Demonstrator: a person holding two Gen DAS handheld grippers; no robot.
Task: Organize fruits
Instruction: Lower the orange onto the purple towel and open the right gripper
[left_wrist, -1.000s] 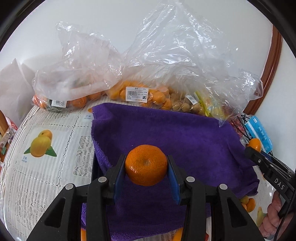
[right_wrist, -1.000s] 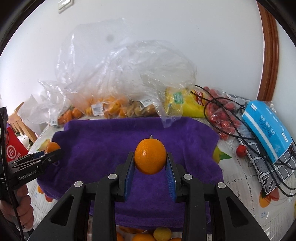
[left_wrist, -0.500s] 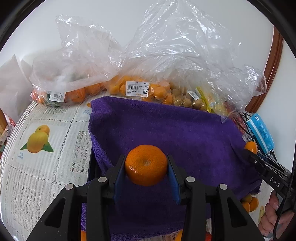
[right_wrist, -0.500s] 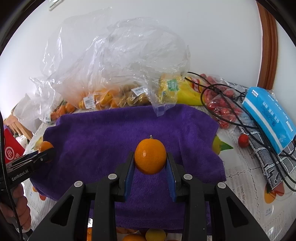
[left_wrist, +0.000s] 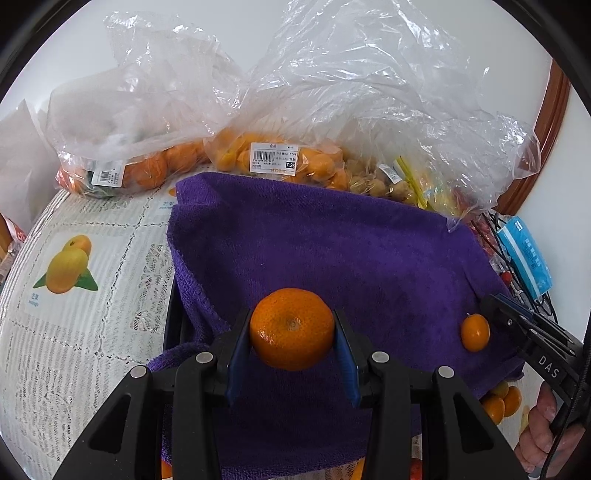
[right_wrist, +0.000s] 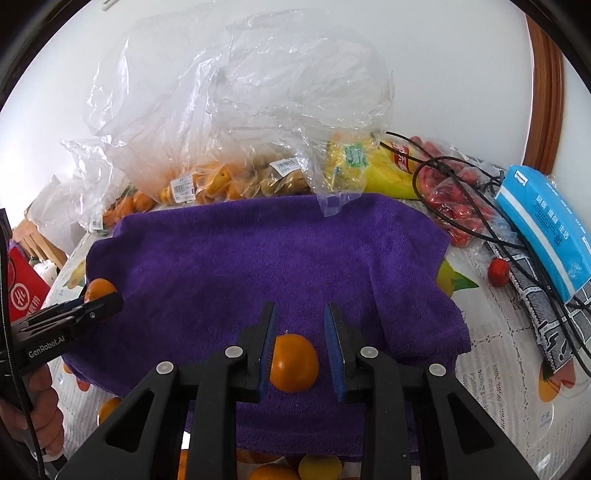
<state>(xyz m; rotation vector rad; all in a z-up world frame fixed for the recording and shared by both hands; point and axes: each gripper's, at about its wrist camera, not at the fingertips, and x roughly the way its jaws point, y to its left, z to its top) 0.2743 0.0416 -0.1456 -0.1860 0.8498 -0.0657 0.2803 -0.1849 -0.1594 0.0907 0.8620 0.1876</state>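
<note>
My left gripper (left_wrist: 291, 314) is shut on a round orange mandarin (left_wrist: 291, 328), held just above the near part of a purple towel (left_wrist: 332, 240). The right wrist view shows that gripper (right_wrist: 107, 299) and its mandarin (right_wrist: 98, 290) over the towel's (right_wrist: 258, 258) left edge. A smaller orange (right_wrist: 293, 363) lies on the towel low between the fingers of my right gripper (right_wrist: 300, 306). Those jaws are closing, and I see a gap beside the fruit. From the left wrist view the small orange (left_wrist: 474, 332) rests under the right gripper's tip (left_wrist: 491, 306).
Clear plastic bags of oranges (left_wrist: 280, 158) and other fruit (right_wrist: 229, 184) line the towel's far edge by the wall. A blue tissue pack (right_wrist: 546, 225), black cables (right_wrist: 480, 206) and bagged red fruit (right_wrist: 454, 195) lie right. Loose oranges (left_wrist: 498, 402) sit under the towel's near edge.
The small orange has dropped from between the right gripper's pads onto the towel, and those jaws have narrowed. The left gripper still holds its mandarin, now lower over the towel.
</note>
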